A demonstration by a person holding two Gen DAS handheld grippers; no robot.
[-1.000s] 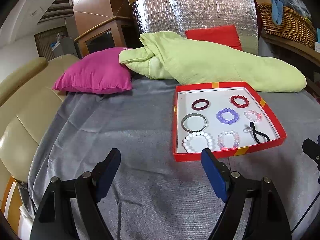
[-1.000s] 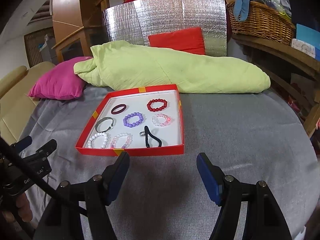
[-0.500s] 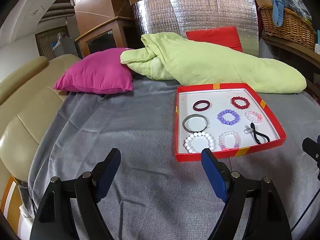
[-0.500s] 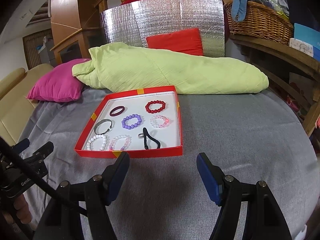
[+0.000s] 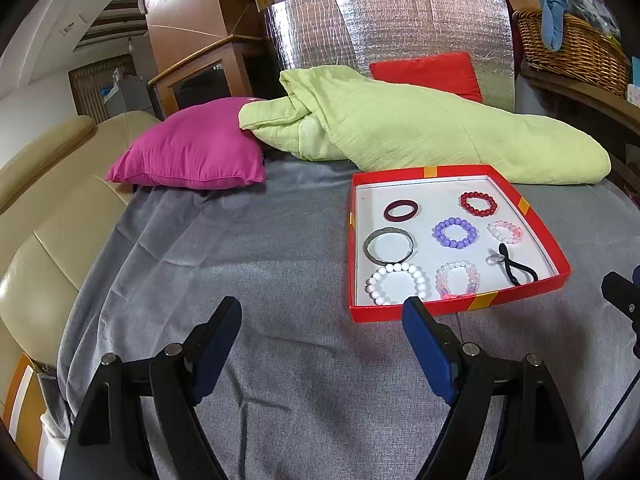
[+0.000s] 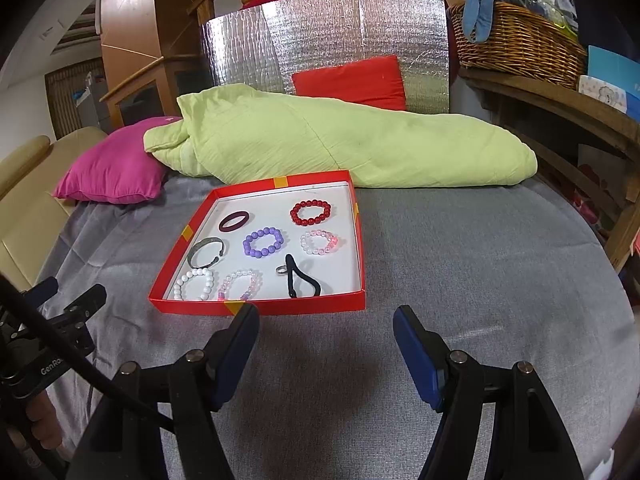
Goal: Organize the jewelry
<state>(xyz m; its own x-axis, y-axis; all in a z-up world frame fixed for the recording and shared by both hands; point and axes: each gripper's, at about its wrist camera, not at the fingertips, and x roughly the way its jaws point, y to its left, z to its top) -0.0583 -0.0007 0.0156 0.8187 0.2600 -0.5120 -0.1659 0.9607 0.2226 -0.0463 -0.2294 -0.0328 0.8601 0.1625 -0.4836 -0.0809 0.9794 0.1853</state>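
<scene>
Left gripper (image 5: pixel 322 326) and right gripper (image 6: pixel 326 326), jaws apart, empty, above grey cloth (image 6: pixel 460 260); "GenRo" partly legible on left gripper body; ahead, red tray (image 6: pixel 362 240) holding 7 bracelets, black hair tie (image 6: pixel 302 280).

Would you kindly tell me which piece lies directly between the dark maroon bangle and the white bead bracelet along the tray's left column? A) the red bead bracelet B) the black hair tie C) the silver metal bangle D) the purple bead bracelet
C: the silver metal bangle sits between the dark maroon bangle and the white bead bracelet in the red tray.
</scene>
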